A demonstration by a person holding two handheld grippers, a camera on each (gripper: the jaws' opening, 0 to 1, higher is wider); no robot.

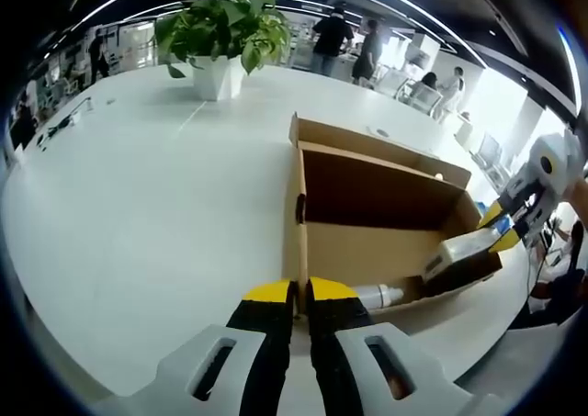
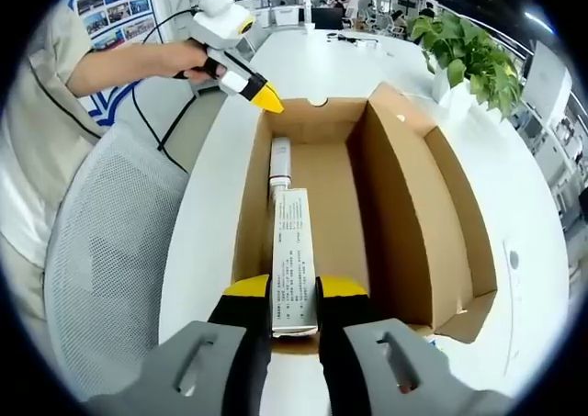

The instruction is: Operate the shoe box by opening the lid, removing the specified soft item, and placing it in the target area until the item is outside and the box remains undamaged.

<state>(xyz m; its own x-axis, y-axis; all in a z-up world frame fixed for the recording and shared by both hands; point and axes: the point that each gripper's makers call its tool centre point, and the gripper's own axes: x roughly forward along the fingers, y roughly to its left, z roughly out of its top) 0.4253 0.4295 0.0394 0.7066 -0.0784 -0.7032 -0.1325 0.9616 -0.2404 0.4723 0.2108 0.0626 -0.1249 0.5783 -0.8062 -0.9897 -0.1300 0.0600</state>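
An open cardboard shoe box [image 1: 386, 194] lies on the white table [image 1: 138, 214], its lid [image 2: 441, 196] folded back and standing along one long side. Inside lies a white tube [image 2: 292, 241] with printed text, its cap pointing at the far end. My right gripper [image 2: 294, 289] is shut on the tube's flat near end, just over the box's near end wall. In the left gripper view the same tube [image 1: 457, 251] is held by the right gripper [image 1: 501, 229]. My left gripper [image 1: 301, 291] is shut on the rim of the opposite end wall, and appears as the left gripper [image 2: 268, 98] with a person's hand behind it.
A potted plant [image 1: 220, 39] in a white pot stands further along the table. A grey mesh chair [image 2: 110, 251] sits at the table edge beside the person's sleeve [image 2: 37, 113]. People stand at desks in the background [image 1: 344, 39].
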